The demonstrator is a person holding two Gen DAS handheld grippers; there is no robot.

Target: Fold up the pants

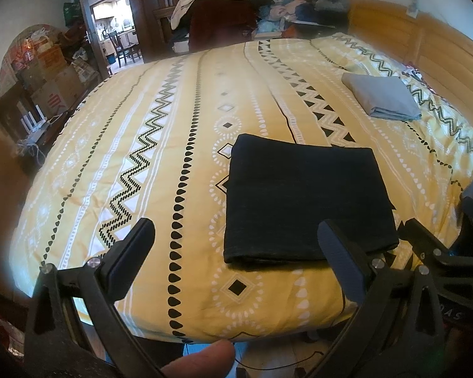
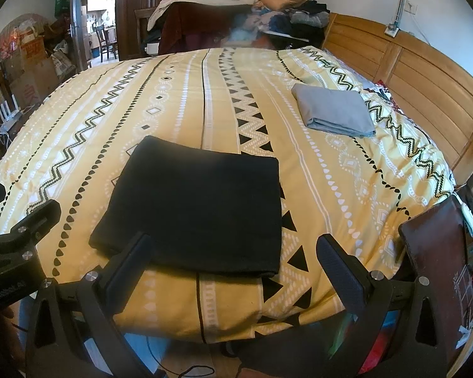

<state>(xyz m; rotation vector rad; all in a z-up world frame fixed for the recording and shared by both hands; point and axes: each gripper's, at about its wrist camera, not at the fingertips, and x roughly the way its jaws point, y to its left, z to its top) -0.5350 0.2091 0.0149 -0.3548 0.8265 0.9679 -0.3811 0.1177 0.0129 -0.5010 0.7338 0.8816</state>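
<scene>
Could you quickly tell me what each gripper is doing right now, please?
Left gripper: open, holding nothing, just short of the folded black pants.
Right gripper: open, holding nothing, at the pants' near edge.

From my left tongs (image 1: 236,245) I see both fingers spread wide apart, holding nothing, above the near edge of the bed (image 1: 142,163) with its yellow patterned cover. The black pants (image 1: 306,201) lie folded into a flat rectangle just past my right-hand finger. A folded grey cloth (image 1: 381,96) lies farther back, near the wooden headboard (image 1: 425,41). The other tongs (image 1: 451,252) edge in at right.
</scene>
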